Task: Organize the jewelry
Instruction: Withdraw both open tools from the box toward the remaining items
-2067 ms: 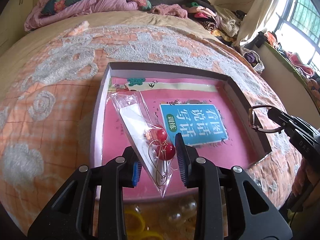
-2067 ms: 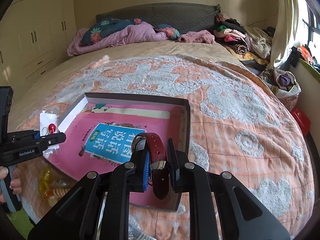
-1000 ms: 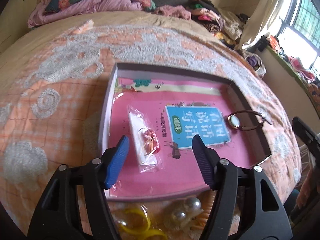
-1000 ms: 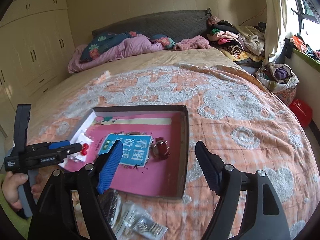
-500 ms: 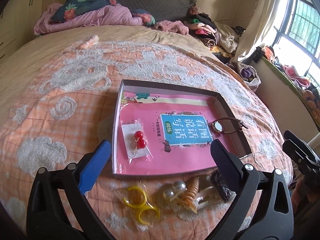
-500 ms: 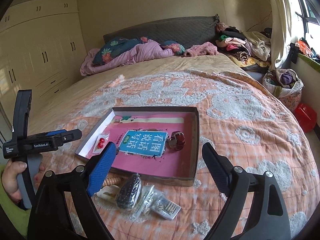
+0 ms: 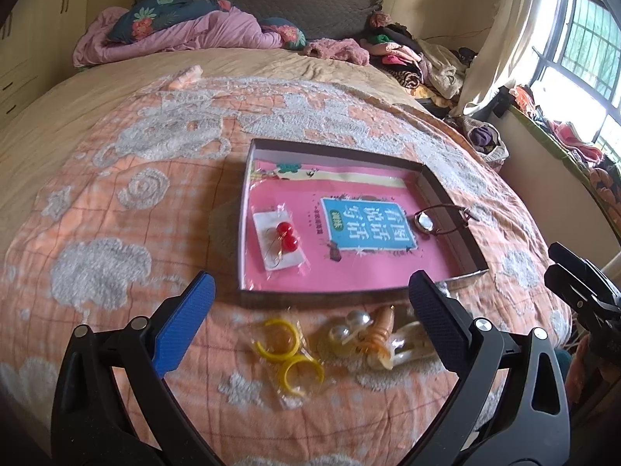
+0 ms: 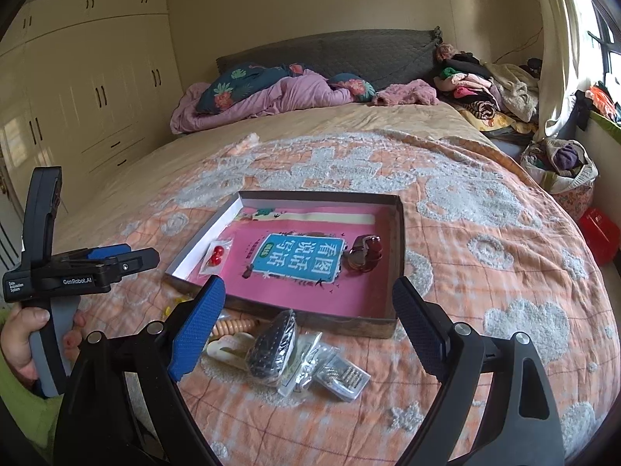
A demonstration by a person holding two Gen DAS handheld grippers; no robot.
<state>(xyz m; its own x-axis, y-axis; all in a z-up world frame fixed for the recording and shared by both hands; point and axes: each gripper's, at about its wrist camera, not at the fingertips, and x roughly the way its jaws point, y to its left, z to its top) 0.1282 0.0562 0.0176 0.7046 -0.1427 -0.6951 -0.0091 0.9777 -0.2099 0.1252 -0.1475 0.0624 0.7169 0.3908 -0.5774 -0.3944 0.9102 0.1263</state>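
Observation:
A shallow box (image 7: 243, 217) with a pink book inside lies on the bed. In it are bagged red ball earrings (image 7: 281, 242) at the left and a brown-strap watch (image 7: 431, 222) at the right; the box (image 8: 399, 233), earrings (image 8: 216, 255) and watch (image 8: 365, 254) also show in the right wrist view. In front of the box lie yellow hoop earrings (image 7: 289, 353), pearl and orange hair clips (image 7: 372, 334), a dark clip (image 8: 271, 343) and bagged silver pieces (image 8: 330, 372). My left gripper (image 7: 310, 326) is wide open and empty. My right gripper (image 8: 308, 324) is wide open and empty.
The orange and white quilt (image 7: 116, 213) covers the bed. Pillows and a purple blanket (image 8: 271, 93) lie at the headboard, a clothes pile (image 8: 485, 93) at the far right. A wardrobe (image 8: 77, 97) stands left, a basket (image 8: 562, 167) and red bin (image 8: 597, 233) right.
Both grippers let go of their items in the box, opened wide and pulled back towards me. The earrings bag and the watch now lie in the box.

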